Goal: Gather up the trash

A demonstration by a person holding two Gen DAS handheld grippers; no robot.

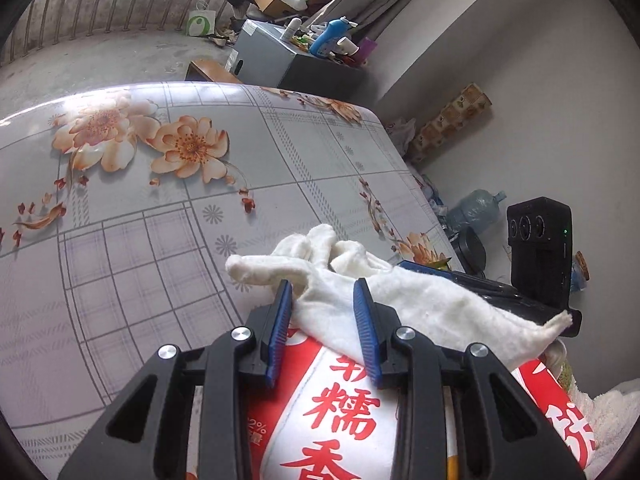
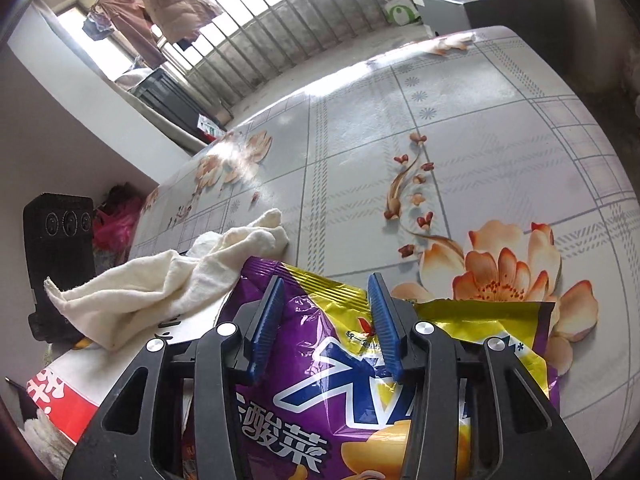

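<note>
A crumpled white cloth (image 1: pixel 404 300) lies partly on a red-and-white printed bag (image 1: pixel 340 412) at the table's near right edge. My left gripper (image 1: pixel 323 312) hovers over the cloth's near end with its blue pads apart. Cloth fills the gap, and the right finger lies over the cloth rather than pinching it. In the right wrist view a purple-and-gold snack bag (image 2: pixel 320 408) lies on the table. My right gripper (image 2: pixel 326 312) straddles its upper part, open, and the bag spreads out under both fingers. The cloth (image 2: pixel 160 288) and red-and-white bag (image 2: pixel 64 396) sit to its left.
The table (image 1: pixel 160 260) has a grey flowered cover. A black box with three round dials (image 1: pixel 538 248) stands just past the table's right edge, next to a water jug (image 1: pixel 476 210). Further back stand a grey cabinet (image 1: pixel 264 56) loaded with bottles and a railing.
</note>
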